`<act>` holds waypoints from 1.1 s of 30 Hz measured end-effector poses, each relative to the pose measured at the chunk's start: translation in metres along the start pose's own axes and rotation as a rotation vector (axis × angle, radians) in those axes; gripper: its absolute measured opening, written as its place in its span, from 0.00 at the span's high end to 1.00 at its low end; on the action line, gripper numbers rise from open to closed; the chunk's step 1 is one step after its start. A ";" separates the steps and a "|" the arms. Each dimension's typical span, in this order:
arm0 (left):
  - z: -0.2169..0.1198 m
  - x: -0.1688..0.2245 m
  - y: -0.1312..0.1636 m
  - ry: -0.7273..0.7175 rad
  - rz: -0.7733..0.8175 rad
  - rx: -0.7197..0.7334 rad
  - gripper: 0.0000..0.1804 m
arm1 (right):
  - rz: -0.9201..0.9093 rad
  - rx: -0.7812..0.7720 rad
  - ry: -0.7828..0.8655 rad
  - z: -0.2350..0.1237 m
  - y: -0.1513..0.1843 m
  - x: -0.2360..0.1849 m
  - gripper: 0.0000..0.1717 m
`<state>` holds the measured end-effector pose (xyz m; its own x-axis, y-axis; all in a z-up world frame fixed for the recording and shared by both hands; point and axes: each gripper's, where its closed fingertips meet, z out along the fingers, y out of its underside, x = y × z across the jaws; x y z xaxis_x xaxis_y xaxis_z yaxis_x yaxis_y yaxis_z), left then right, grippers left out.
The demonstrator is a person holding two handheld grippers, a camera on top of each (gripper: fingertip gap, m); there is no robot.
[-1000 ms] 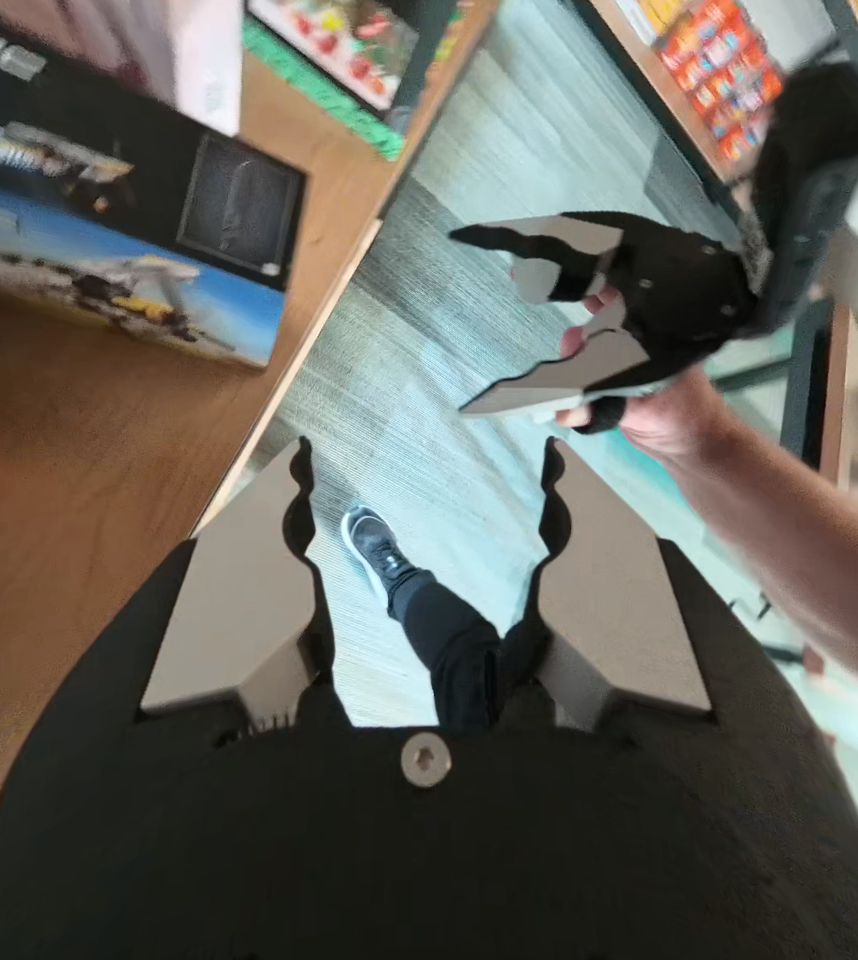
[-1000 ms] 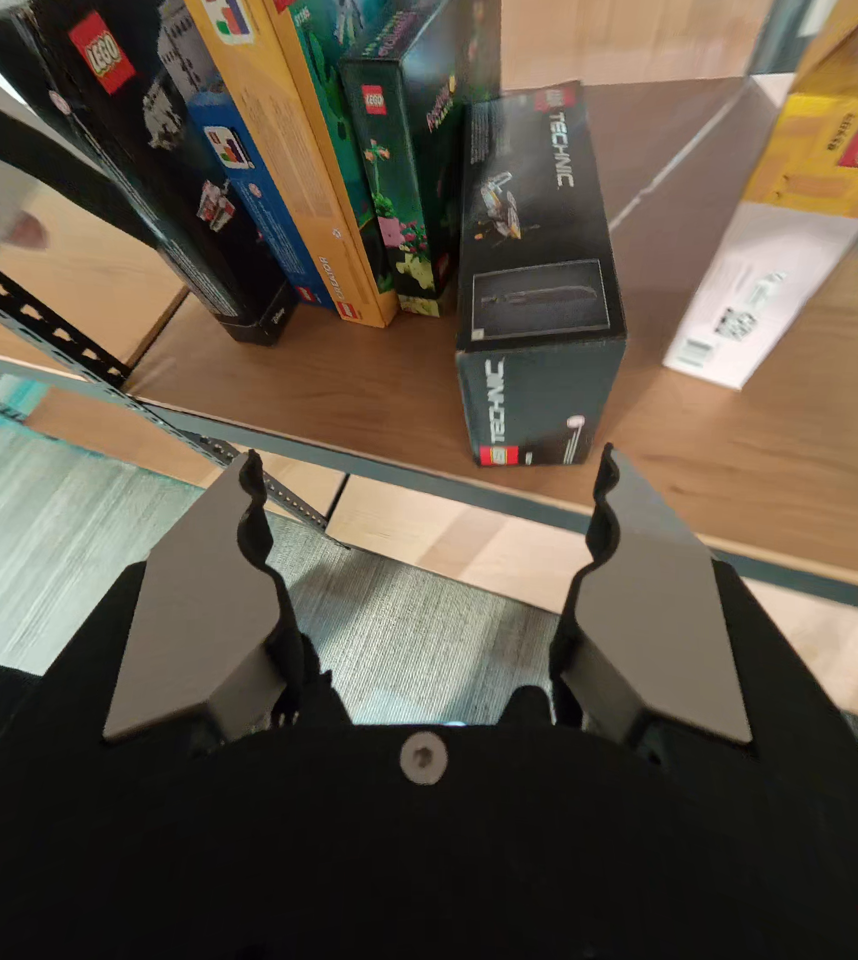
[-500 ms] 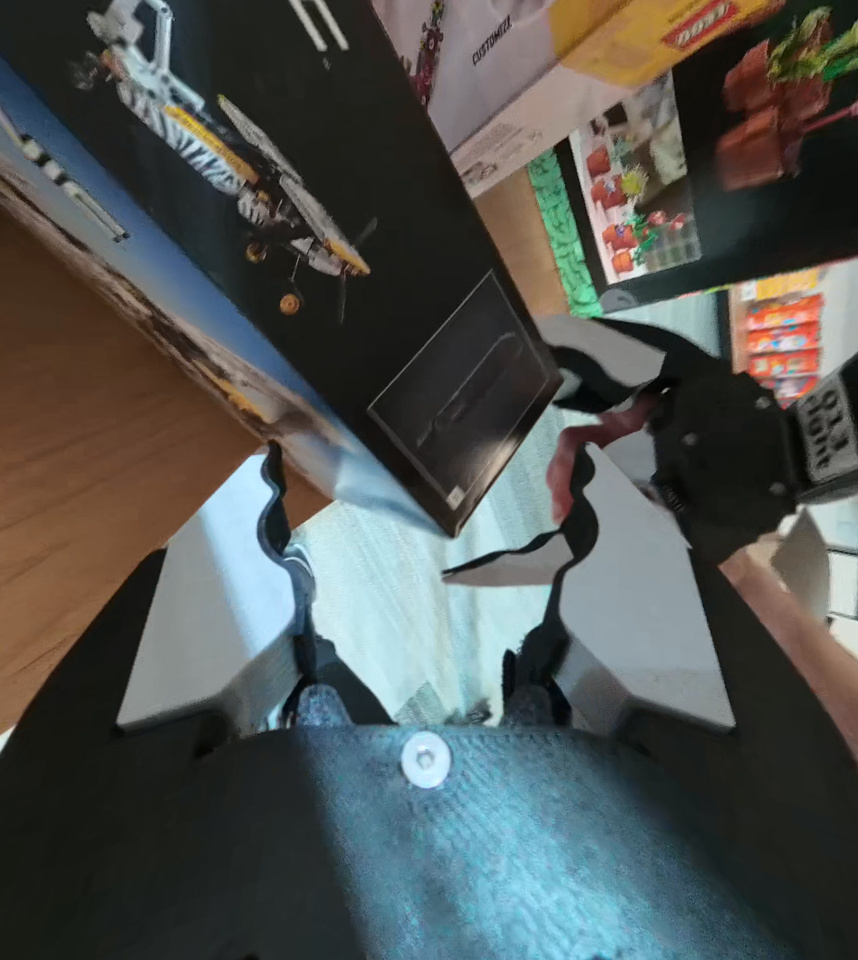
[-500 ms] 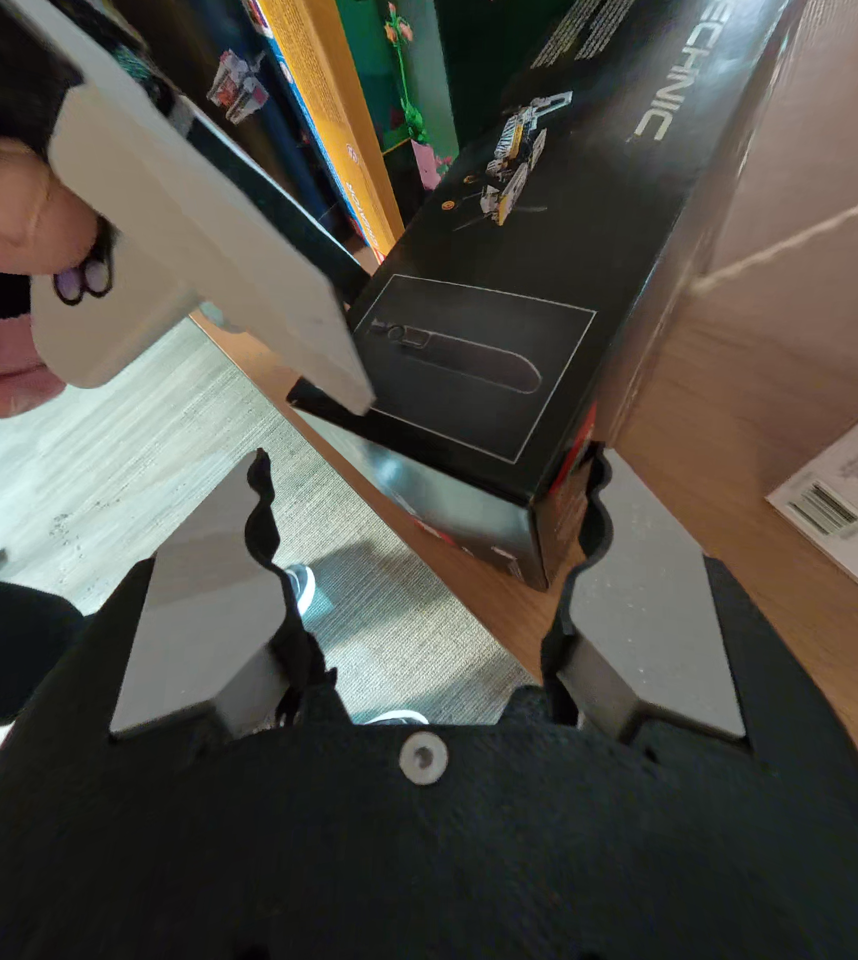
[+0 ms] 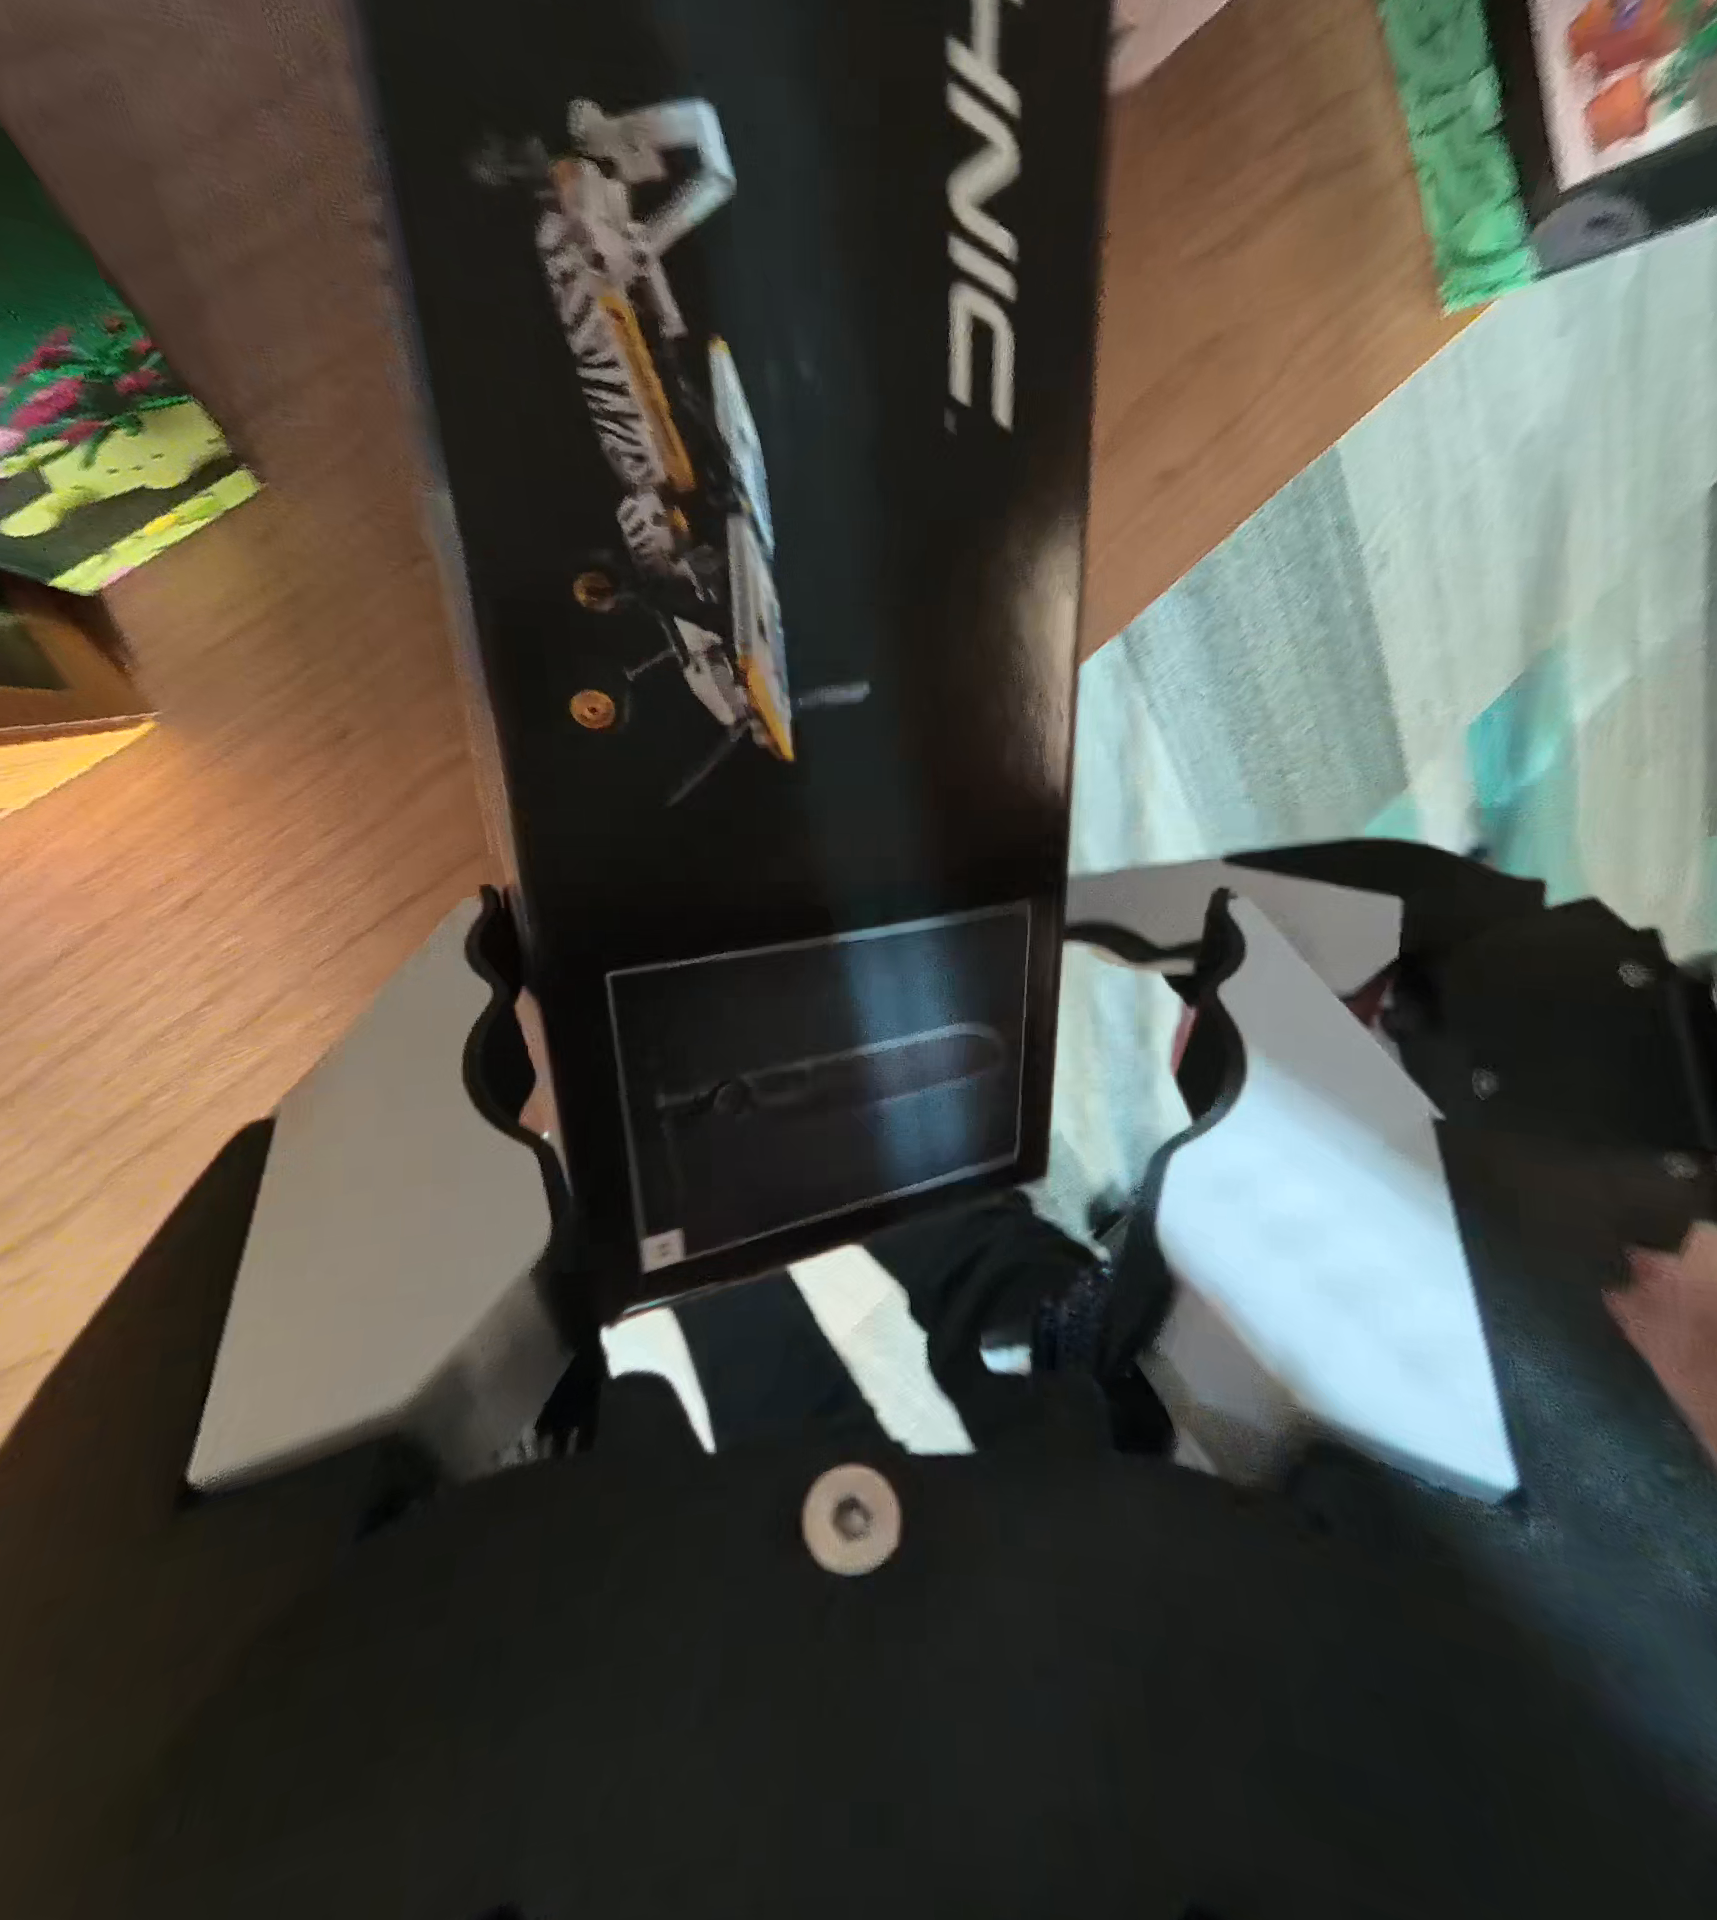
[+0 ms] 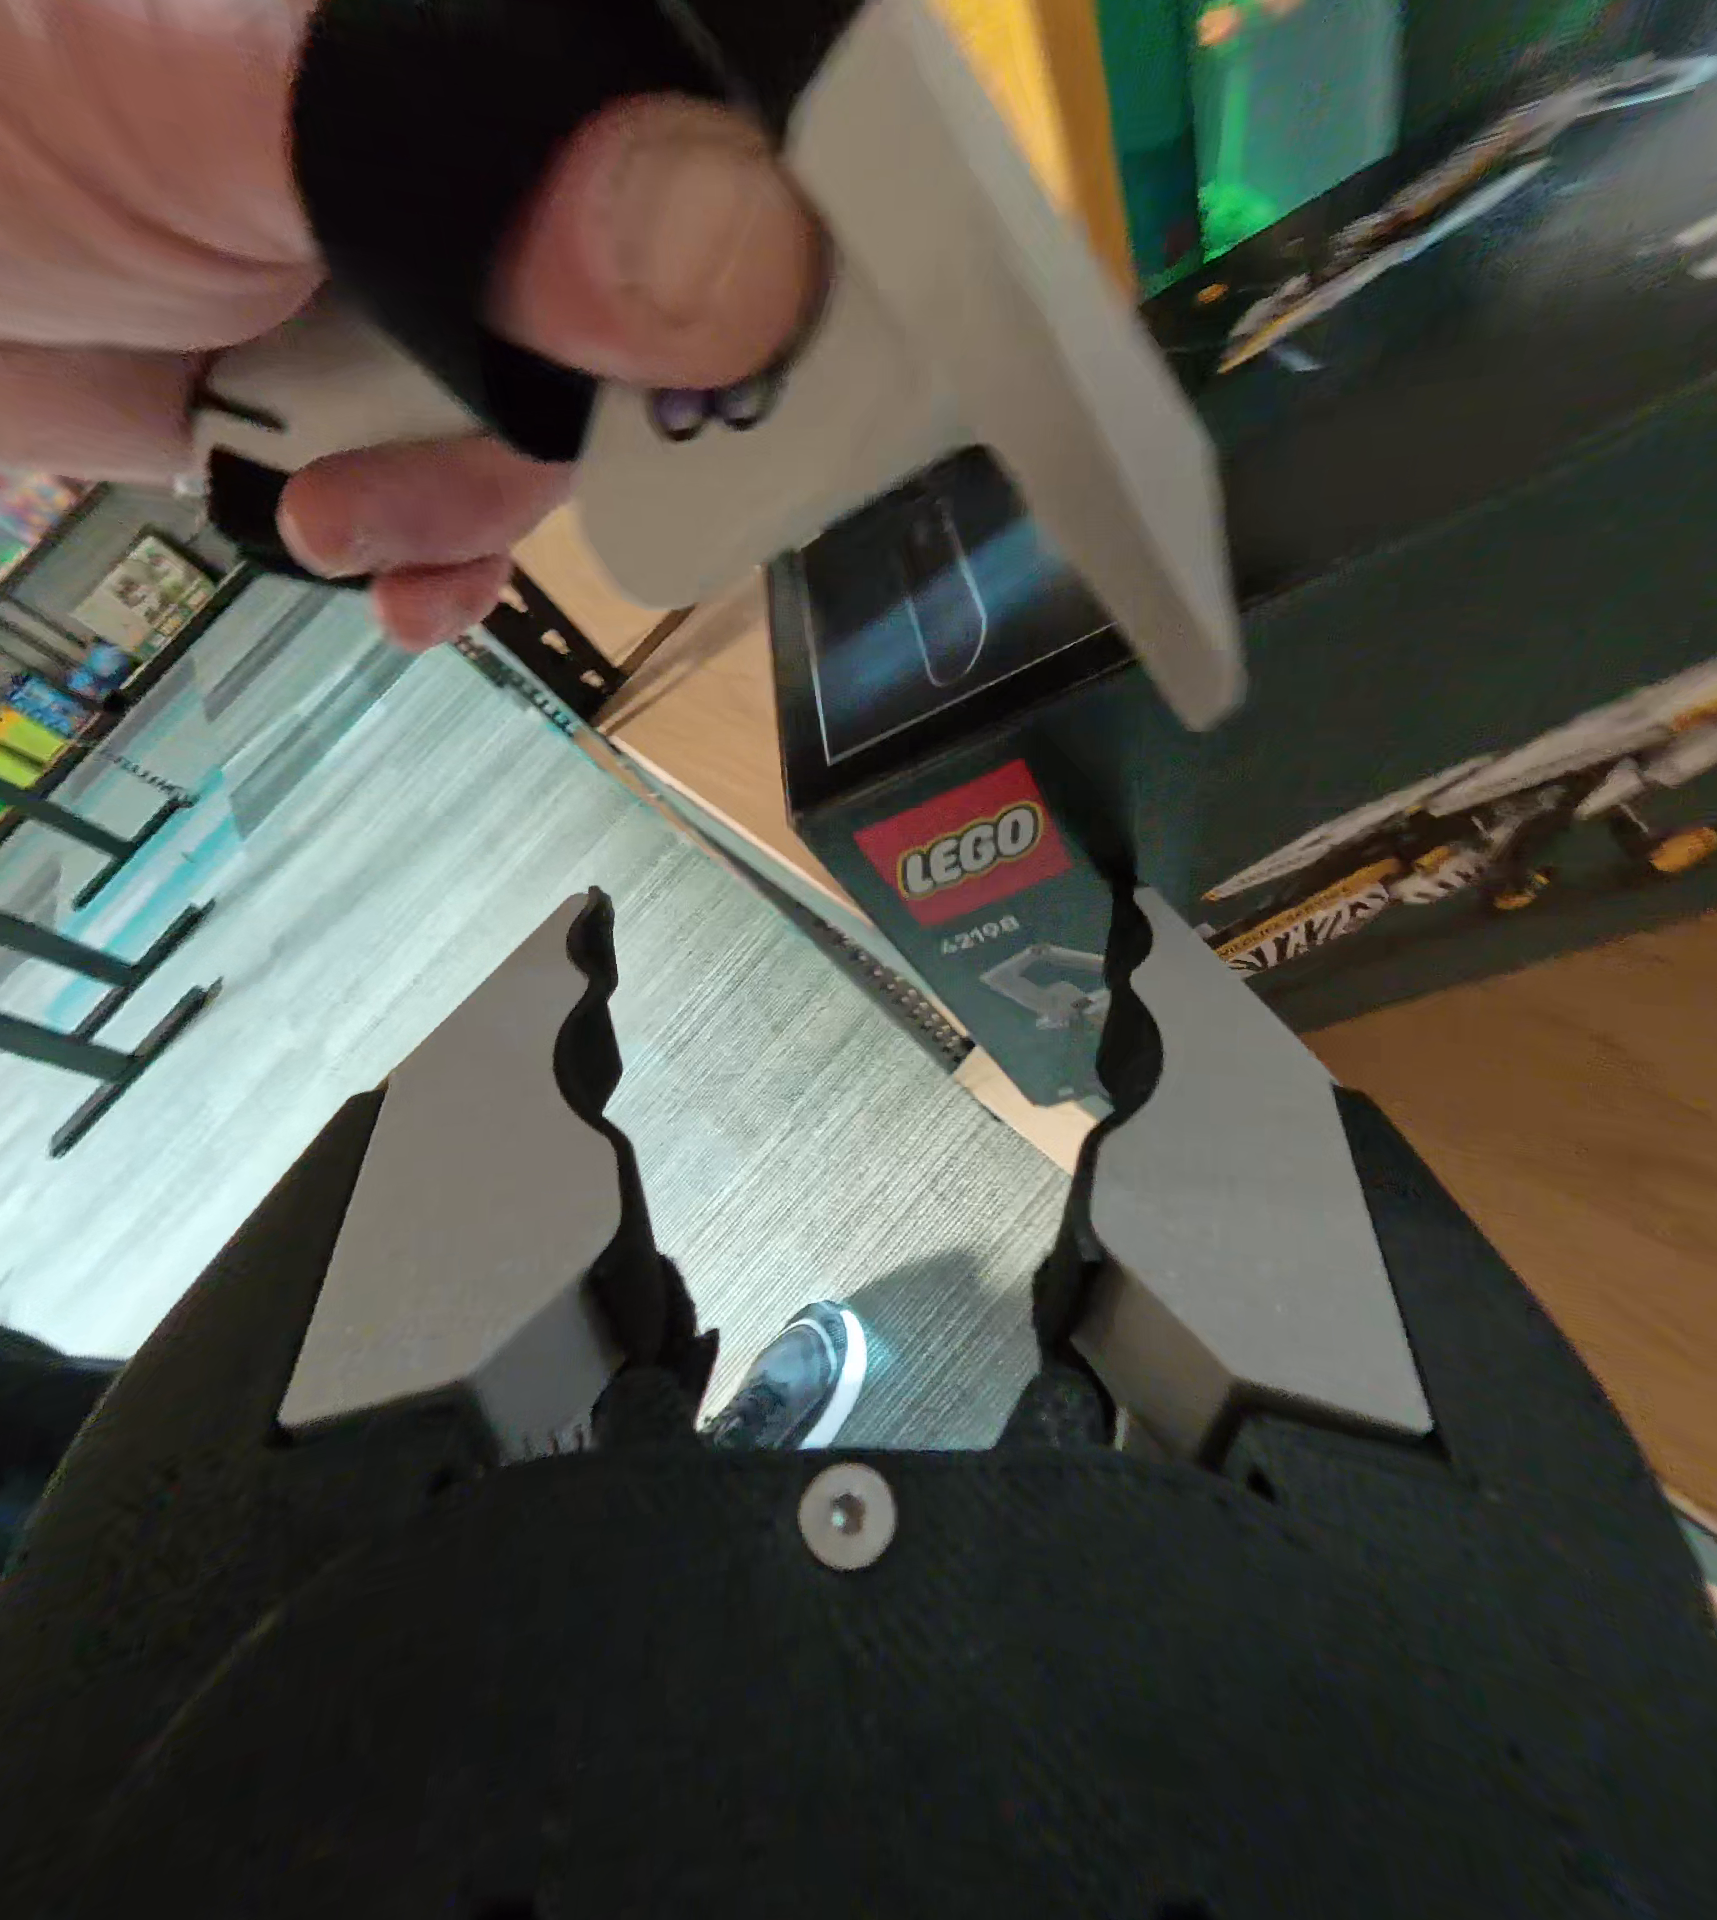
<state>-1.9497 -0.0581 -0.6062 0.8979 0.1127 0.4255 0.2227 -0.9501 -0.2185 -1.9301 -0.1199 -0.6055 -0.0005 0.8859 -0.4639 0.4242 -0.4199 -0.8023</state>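
My left tool straddles the black box at frame centre, right pad clear of it, so I'd centre first; right tool gapes empty.

The black toy box fills the gap between the left gripper's fingers, with bare wooden shelf open to its left. The right gripper crowds the box's right side. A green flower box blocks farther left.
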 end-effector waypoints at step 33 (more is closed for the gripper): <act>0.027 -0.040 0.045 -0.269 1.145 -0.478 0.18 | -0.328 -0.037 0.231 -0.127 0.000 0.121 0.23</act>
<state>-1.9658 -0.0977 -0.6570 0.5464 -0.8375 0.0003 -0.8374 -0.5463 0.0197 -1.8145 0.0120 -0.6138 0.0607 0.9945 -0.0858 0.4679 -0.1043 -0.8776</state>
